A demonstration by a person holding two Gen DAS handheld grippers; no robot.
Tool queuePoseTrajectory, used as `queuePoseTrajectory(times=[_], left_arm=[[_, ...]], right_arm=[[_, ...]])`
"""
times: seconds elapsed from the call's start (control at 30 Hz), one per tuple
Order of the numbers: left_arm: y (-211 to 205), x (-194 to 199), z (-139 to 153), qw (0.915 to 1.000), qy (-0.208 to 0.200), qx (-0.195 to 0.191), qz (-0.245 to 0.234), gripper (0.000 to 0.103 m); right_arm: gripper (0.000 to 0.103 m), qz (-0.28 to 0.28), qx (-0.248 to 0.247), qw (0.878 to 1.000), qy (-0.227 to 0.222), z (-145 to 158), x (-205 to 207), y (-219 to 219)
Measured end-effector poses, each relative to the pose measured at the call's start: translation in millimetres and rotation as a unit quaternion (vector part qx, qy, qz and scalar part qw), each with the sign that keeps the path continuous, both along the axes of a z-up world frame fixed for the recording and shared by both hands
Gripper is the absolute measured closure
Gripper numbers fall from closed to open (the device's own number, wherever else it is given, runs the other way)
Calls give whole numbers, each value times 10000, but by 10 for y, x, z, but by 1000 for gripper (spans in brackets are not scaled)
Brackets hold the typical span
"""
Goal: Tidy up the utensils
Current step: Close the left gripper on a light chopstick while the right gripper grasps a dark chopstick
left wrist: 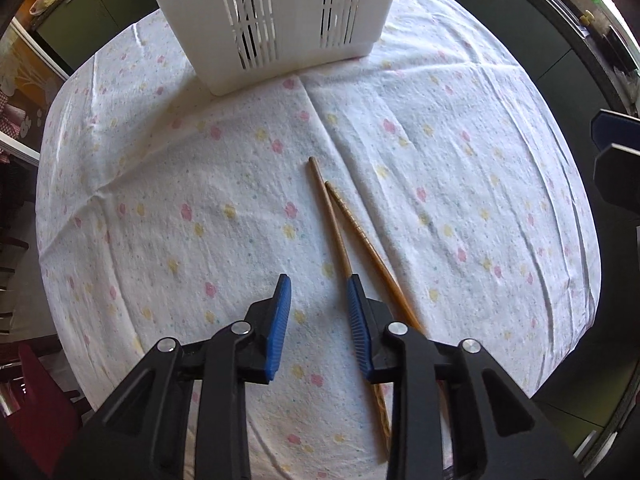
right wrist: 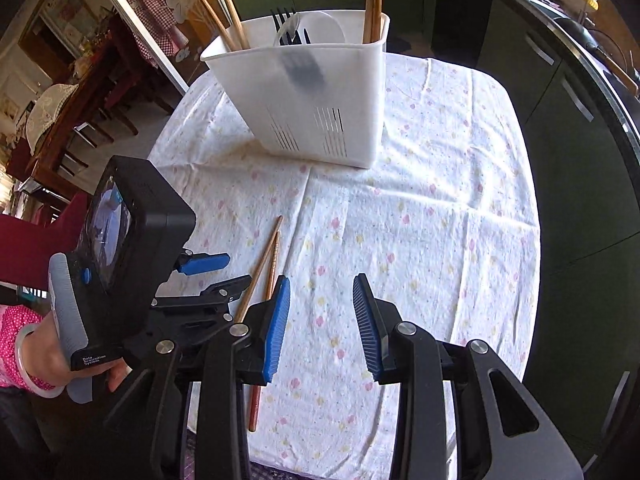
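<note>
Blue-padded jaws of the left gripper (left wrist: 318,284) stand apart just above the flowered tablecloth (left wrist: 200,184), nothing between them; the right-hand pad sits right against one of the two wooden chopsticks (left wrist: 340,236) lying on the cloth, though whether it actually touches is hard to tell. Those chopsticks lie side by side, close together at their far tips and spreading toward the camera, running under the gripper's body. Seen from the other side, the right gripper (right wrist: 322,284) hangs over bare cloth with its jaws also apart and empty, the chopsticks (right wrist: 266,256) just to its left. Between the two tools there is only a short stretch of cloth. A hand (right wrist: 52,356) in a pink dotted sleeve with a pale bangle holds the left gripper's grey handle. Further back on the table stands a white slotted utensil holder (right wrist: 320,92), already holding more chopsticks (right wrist: 372,4) upright at its corners, black forks (right wrist: 288,28) and what looks like a clear spoon. Green cabinets (right wrist: 560,128) run along the right.
</note>
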State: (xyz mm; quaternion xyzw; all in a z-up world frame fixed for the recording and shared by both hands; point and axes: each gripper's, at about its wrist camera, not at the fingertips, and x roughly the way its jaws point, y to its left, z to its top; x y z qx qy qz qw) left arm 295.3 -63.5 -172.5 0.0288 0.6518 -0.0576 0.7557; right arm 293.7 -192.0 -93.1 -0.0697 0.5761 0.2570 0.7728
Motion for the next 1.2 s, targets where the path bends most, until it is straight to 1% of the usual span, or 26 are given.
queuePoseTrajectory(times=[0.07,0.2,0.33,0.37,0.4,0.57,0.63,0.77,0.83,0.97,1.0,1.1,1.2], left_arm=[[-35,4,-7,10000,10,39,-4,76],[-107,37,-71,9998,193,-27,69,76],[-178,57,-131,9996,259,62,79,76],[-170,62,-137,9996,272,62,104,80],[-165,62,-141,9995,273,108,110,91],[41,-22,-140,9993,337,117,88,97],[130,-93,-120,9995,289,104,108,97],[342,-203,2,9998,77,34,183,97],[418,-241,69,9998,-22,5,211,97],[521,-311,162,9996,-184,-61,202,97],[544,-326,170,9996,-211,-81,191,97],[485,-352,219,9994,-292,-128,150,97],[512,-364,237,9991,-339,-192,138,97]], right_arm=[[69,3,12,10000,49,-9,9,-13],[69,34,-41,9999,134,-45,28,-3],[69,76,-128,9996,222,-127,52,6],[69,94,-160,9995,249,-157,51,24],[69,117,-188,9994,283,-188,45,46],[71,345,-317,9976,516,-382,-9,217],[72,446,-380,9963,634,-480,-29,326],[82,643,-568,9925,873,-696,-38,593],[83,683,-647,9908,976,-790,-22,711],[83,684,-896,9881,1045,-914,18,878],[85,674,-970,9875,1040,-939,34,901],[86,648,-1113,9859,1070,-1008,36,945],[87,647,-1250,9840,1096,-1057,3,996]])
